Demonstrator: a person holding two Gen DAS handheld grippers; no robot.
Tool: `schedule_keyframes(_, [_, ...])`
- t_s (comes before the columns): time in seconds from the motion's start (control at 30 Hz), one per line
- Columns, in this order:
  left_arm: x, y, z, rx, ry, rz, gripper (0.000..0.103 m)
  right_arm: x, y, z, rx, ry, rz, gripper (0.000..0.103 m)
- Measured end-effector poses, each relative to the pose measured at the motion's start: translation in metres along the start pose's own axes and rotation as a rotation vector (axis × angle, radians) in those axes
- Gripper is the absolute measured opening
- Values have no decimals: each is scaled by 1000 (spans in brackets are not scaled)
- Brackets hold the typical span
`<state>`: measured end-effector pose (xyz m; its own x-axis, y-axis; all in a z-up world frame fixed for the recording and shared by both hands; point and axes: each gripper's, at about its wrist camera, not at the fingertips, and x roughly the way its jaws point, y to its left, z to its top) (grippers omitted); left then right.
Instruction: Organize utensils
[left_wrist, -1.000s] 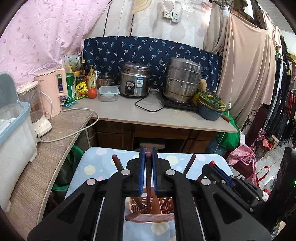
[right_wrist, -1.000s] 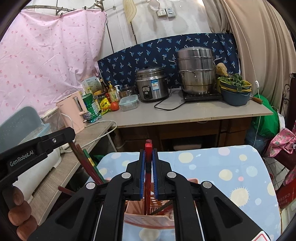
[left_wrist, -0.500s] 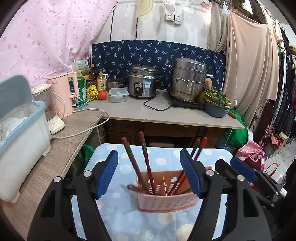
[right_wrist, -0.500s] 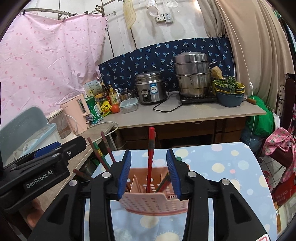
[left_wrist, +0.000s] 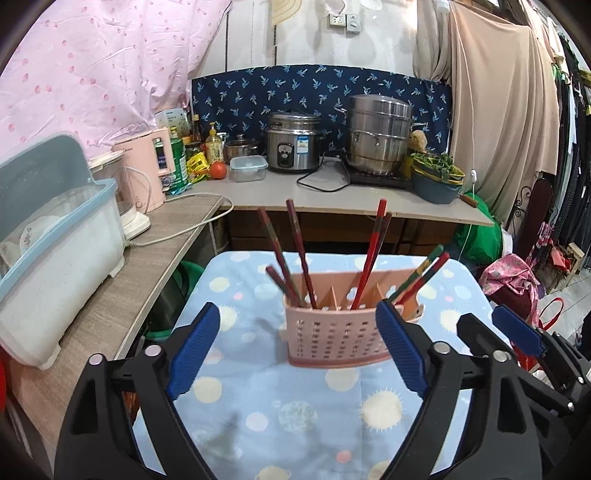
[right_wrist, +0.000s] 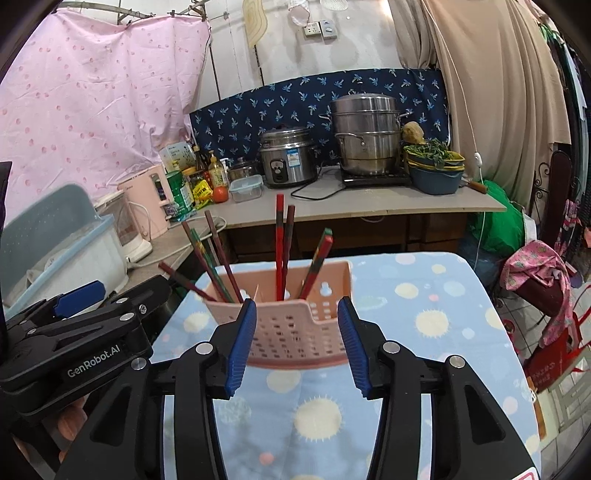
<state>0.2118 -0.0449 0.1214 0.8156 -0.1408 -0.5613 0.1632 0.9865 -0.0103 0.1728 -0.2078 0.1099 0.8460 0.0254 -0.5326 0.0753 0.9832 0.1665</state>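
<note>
Both hand-held grippers, left and right, just released, empty; chopsticks now stand in holder.

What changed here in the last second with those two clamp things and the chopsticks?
Both tools let go. The left tool and right tool, each shut on a chopstick a second ago, have just been opening and drew back from the pink holder; nothing is between their pads now. The released chopsticks stand in the holder. The holder, the cloth and the counter behind stayed put.
</note>
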Motion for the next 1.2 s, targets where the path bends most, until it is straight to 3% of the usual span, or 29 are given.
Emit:
schedule_keyframes(0.27, [-4, 5, -37, -12, 53, 39, 95, -11, 1, -30, -25, 38, -26, 62])
schedule_keyframes(0.53, [-2, 12, -66, -17, 93, 75, 96, -13, -2, -52, -26, 67, -46, 84])
schedule_keyframes(0.77, [-4, 15, -79, 2, 87, 108, 96, -14, -1, -66, -28, 89, -56, 88])
schedule_keyframes(0.83, [-6, 15, -82, 8, 88, 121, 96, -14, -2, -69, -19, 96, -59, 98])
schedule_keyframes(1.2, [-7, 16, -90, 22, 97, 158, 96, -16, -10, -79, 11, 122, -78, 97])
